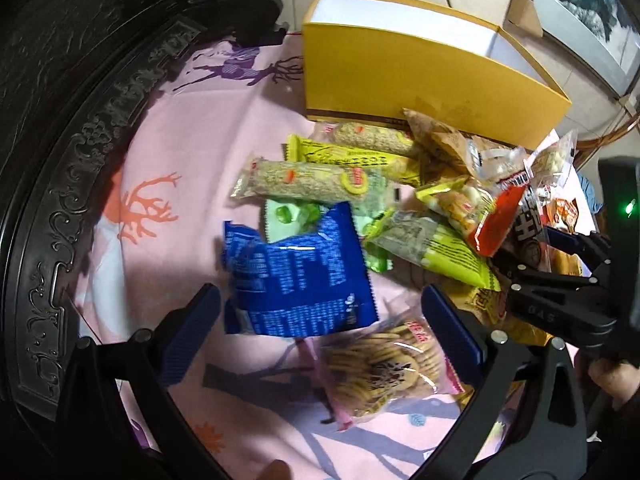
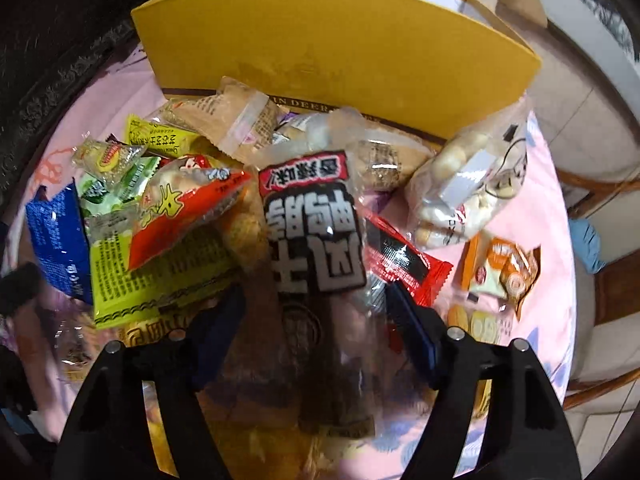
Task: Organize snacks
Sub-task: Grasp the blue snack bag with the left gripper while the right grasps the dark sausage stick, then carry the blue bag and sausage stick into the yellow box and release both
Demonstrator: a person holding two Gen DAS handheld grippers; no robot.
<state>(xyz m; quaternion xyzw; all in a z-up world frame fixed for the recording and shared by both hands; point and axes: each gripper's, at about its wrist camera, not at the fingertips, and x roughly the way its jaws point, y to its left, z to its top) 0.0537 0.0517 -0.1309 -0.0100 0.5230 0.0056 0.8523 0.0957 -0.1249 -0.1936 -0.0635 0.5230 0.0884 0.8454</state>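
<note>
A pile of snack packets lies on a pink deer-print cloth (image 1: 168, 152) in front of a yellow box (image 1: 400, 76). In the left wrist view my left gripper (image 1: 320, 320) is open, its blue pads either side of a blue packet (image 1: 296, 272) and just above a clear bag of biscuits (image 1: 384, 368). In the right wrist view my right gripper (image 2: 316, 316) is open around a long clear packet with a black label (image 2: 316, 224); whether the pads touch it is unclear. The right gripper also shows in the left wrist view (image 1: 560, 264) at the pile's right.
The yellow box (image 2: 340, 48) stands behind the pile. A bag of white balls (image 2: 464, 184), a red packet (image 2: 404, 260) and an orange packet (image 2: 504, 268) lie to the right. A dark carved wooden edge (image 1: 60, 200) borders the left. A chair (image 2: 600, 280) is right.
</note>
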